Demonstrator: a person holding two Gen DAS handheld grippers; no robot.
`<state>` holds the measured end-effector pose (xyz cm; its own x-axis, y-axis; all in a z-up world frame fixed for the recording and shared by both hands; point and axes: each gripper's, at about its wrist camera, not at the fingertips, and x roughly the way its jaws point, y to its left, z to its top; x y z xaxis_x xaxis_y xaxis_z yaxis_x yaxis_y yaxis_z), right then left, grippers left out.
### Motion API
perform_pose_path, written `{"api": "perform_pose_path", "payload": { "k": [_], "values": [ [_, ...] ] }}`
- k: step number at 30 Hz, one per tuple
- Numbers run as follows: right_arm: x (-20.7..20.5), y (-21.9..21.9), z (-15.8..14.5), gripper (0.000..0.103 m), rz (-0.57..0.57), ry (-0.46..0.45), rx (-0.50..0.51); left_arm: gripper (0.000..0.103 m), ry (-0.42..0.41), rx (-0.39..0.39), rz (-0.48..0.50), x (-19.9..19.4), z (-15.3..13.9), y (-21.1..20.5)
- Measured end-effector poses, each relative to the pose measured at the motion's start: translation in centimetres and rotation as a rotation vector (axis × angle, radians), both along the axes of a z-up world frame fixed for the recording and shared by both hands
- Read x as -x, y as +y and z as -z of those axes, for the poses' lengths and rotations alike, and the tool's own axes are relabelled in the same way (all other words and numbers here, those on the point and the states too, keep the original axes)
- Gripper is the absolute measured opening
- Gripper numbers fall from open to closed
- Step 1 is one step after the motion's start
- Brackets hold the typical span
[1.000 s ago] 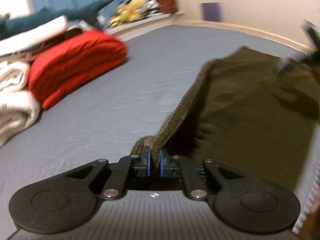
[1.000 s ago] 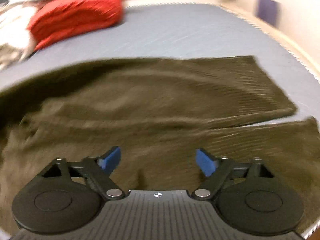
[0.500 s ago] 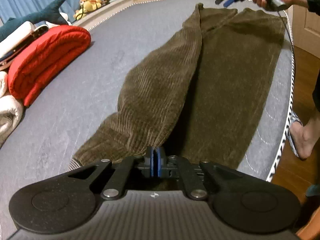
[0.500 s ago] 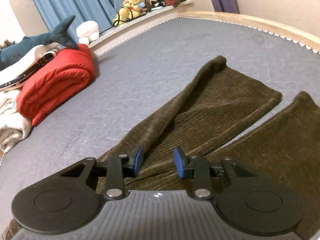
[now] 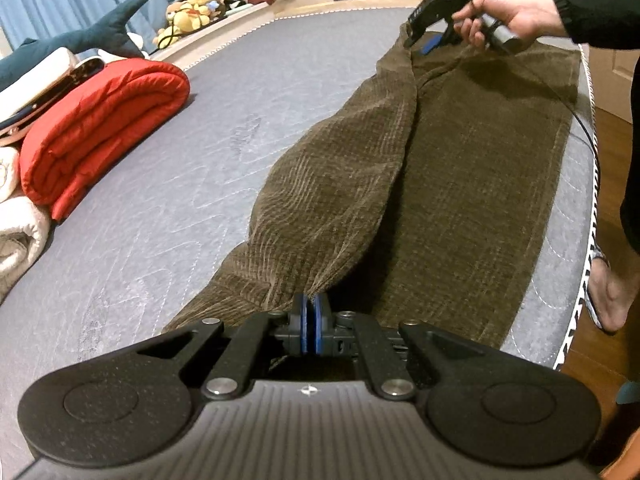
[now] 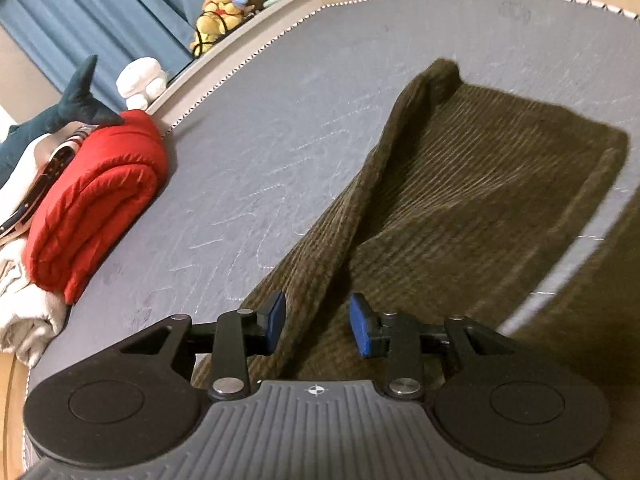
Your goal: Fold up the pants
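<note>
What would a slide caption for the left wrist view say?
Left gripper pinches brown corduroy pants on a grey mattress; the right gripper reaches the far end.

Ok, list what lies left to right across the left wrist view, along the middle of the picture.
White bedding → red quilt → bare mattress → brown pants → wooden floor.

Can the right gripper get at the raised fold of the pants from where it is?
Probably yes. The right gripper has its jaws apart, and the pants' raised fold runs up between them. Nothing covers it. The left gripper pinches the other end, well clear.
</note>
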<state>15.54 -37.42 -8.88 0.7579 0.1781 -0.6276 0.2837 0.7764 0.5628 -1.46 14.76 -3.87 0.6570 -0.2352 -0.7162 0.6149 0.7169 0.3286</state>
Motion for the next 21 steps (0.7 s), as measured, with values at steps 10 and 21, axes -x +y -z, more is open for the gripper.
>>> {"api": "perform_pose_path", "payload": {
  "k": [10, 21],
  "values": [
    [-4.1, 1.3, 2.1, 0.013, 0.022, 0.033, -0.037, 0.004, 0.004, 0.017, -0.028, -0.9, -0.2, 0.6],
    [6.6, -0.9, -8.6, 0.006, 0.029, -0.095, 0.119, 0.0, -0.045, 0.012, -0.03, 1.4, -1.0, 2.5]
  ]
}}
